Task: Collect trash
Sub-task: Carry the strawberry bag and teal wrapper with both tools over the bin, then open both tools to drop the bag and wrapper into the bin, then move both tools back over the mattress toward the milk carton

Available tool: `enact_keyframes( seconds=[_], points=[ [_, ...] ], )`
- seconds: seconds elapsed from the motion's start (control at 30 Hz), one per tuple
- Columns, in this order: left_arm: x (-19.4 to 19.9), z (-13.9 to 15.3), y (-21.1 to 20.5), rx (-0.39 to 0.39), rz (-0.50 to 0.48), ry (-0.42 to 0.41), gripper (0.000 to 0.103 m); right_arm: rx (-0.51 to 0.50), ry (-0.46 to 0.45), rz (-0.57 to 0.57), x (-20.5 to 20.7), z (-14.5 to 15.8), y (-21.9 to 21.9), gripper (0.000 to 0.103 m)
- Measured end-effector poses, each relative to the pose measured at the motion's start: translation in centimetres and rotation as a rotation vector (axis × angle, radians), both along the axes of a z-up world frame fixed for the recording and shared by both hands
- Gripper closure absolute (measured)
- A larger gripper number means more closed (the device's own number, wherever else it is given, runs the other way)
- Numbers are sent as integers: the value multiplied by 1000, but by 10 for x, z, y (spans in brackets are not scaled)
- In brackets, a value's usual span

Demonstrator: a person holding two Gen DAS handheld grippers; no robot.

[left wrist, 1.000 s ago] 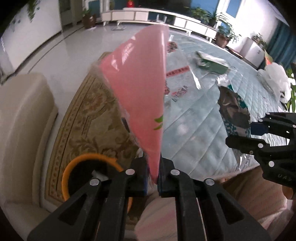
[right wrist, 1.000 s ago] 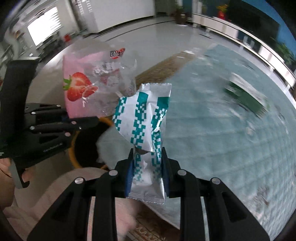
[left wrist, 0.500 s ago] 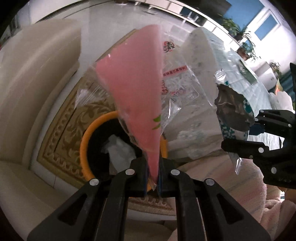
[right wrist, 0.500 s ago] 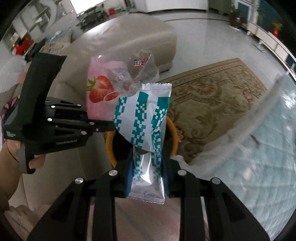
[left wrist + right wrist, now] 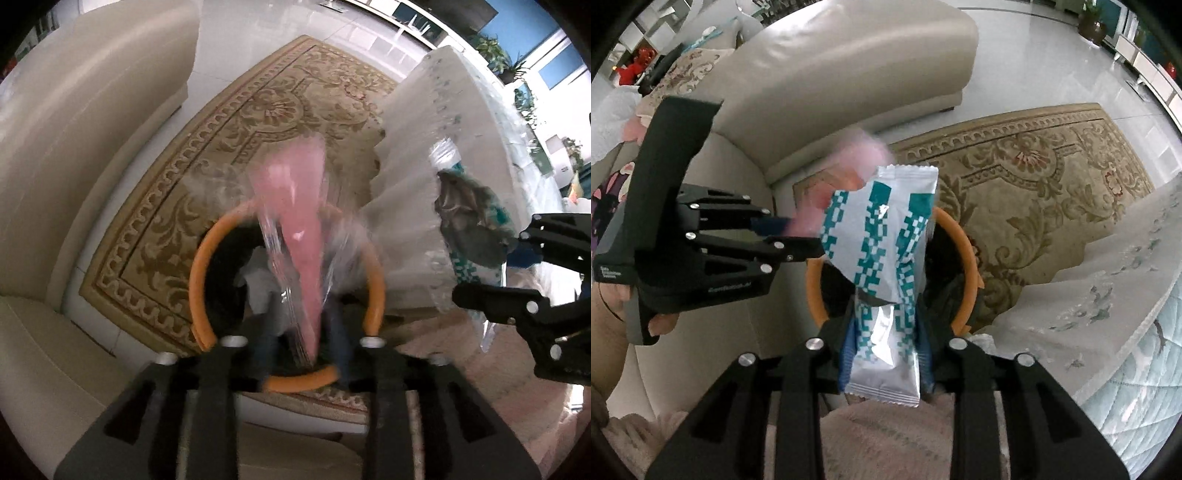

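My left gripper (image 5: 301, 354) is open above an orange-rimmed black bin (image 5: 207, 266). A pink strawberry wrapper (image 5: 299, 236), blurred by motion, hangs loose between its parted fingers over the bin mouth. My right gripper (image 5: 884, 343) is shut on a white and teal snack wrapper (image 5: 882, 251), held upright above the same bin (image 5: 960, 258). The left gripper (image 5: 783, 236) shows at the left of the right wrist view, with the pink wrapper (image 5: 849, 170) blurred at its tips. The right gripper (image 5: 517, 273) with its wrapper (image 5: 472, 229) shows at the right of the left wrist view.
The bin stands on a patterned beige rug (image 5: 229, 140) between a cream sofa (image 5: 849, 74) and a table with a white lace cloth (image 5: 413, 184). White crumpled paper (image 5: 258, 284) lies inside the bin. Glossy floor lies beyond the rug.
Both grippers swung from the table to above the bin. The left gripper's fingers have parted and the pink wrapper is slipping down, blurred. The right gripper still grips the teal wrapper.
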State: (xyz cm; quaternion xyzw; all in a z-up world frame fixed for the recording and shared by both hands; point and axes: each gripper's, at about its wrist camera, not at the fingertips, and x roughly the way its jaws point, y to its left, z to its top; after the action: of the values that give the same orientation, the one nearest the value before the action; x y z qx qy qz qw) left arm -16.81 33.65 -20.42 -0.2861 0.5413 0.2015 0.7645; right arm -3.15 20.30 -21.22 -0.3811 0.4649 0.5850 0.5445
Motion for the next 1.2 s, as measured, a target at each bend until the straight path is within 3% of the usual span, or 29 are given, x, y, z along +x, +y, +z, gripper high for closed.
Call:
enact_keyframes(
  seconds=[0.07,0.13,0.47,0.57,0.7,0.77,0.83,1.1,1.2],
  points=[
    [-2,-1,4,23,19,3,43,1,17,-15,1,-1,3,50],
    [-2,-1,7,18,26,2,43,5,24,-29,5,0,5,47],
    [3,2,6,28,15,6,39,36,-2,-31,3,7,0,45],
    [8,8,1,47,-3,14,32,61,-18,-40,5,16,-7,35],
    [19,24,-9,89,-31,12,26,98,-40,-72,14,34,-23,29],
    [28,34,-16,107,-45,6,21,129,-56,-101,21,45,-35,16],
    [39,43,-24,126,-64,-2,20,155,-73,-126,29,55,-46,10],
    [96,78,-71,183,-180,-43,6,218,-137,-258,79,87,-96,5],
    [121,87,-87,201,-227,-60,6,236,-150,-305,100,94,-115,5]
  ],
)
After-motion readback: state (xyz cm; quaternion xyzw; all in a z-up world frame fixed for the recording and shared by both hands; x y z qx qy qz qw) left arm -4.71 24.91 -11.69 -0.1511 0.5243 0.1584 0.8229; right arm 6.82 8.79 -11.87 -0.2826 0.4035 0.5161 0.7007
